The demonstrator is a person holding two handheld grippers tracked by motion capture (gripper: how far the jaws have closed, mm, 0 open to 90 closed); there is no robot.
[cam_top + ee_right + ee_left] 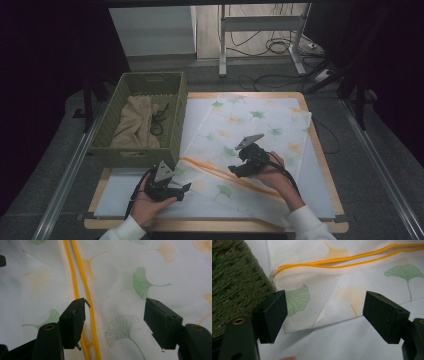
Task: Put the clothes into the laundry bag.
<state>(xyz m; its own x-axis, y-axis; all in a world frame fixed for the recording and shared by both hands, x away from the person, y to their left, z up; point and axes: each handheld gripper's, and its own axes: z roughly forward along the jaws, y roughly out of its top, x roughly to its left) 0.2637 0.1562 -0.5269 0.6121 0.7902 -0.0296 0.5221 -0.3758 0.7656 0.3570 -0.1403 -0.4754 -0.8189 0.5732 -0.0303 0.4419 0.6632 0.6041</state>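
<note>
A white mesh bag (250, 125) printed with green and orange ginkgo leaves lies flat on the table, with twin orange stripes (225, 175) running across its near part. My left gripper (183, 189) rests at the bag's near left corner. Its jaws stand open on either side of that corner (297, 300), not pressing it. My right gripper (235, 170) hovers over the bag's middle, open. In the right gripper view its left fingertip (75, 320) sits just beside the orange stripes (80, 272), with bare printed mesh (150, 277) between the jaws.
A green woven basket (175, 125) stands at the table's left, right beside my left gripper (324, 315). It holds a beige cloth (135, 122) and a black cord. A white mat (120, 195) covers the wooden tabletop (325, 165).
</note>
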